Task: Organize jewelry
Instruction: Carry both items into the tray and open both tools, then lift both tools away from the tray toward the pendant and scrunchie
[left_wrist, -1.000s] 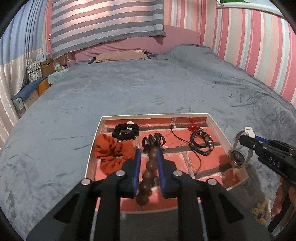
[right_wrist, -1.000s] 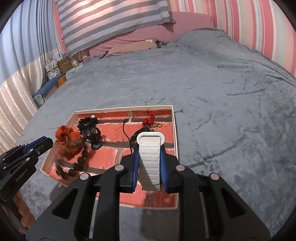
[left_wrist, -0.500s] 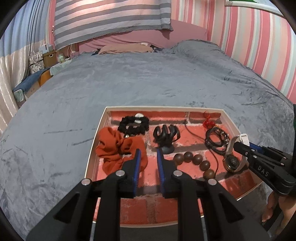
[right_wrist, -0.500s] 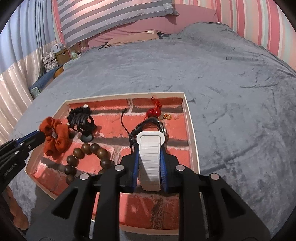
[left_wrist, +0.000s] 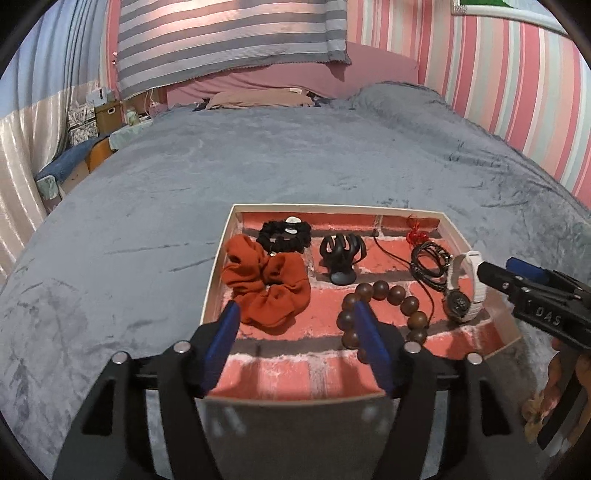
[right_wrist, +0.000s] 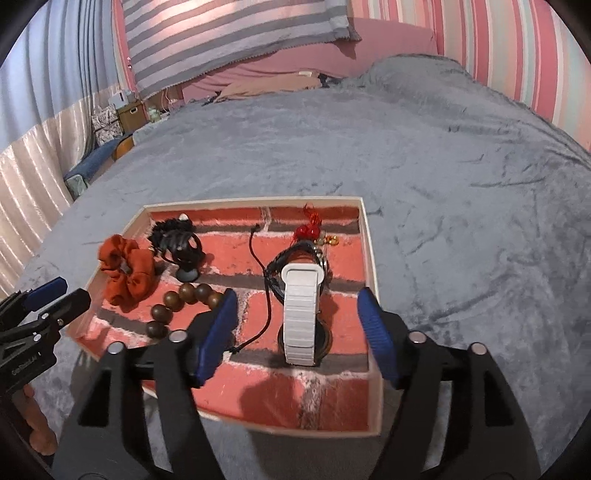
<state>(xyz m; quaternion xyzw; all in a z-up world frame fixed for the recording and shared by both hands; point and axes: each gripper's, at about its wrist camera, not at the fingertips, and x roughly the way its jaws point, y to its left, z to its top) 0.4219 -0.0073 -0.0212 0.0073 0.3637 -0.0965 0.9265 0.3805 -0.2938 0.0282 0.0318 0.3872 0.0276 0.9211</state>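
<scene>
Left gripper (left_wrist: 295, 332) jaws opening, nothing gripped; bead bracelet (left_wrist: 391, 295) in tray (left_wrist: 218, 273). Right gripper (right_wrist: 295, 321) jaws opening; watch (right_wrist: 301, 314) released in tray.

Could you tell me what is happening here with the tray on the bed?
A person with a gripper in each hand is sorting jewelry into a brick-patterned tray. The left gripper is opening over the wooden bead bracelet; the right gripper is opening around the white-strap watch. Both pieces lie in the tray, gripped by neither.
</scene>
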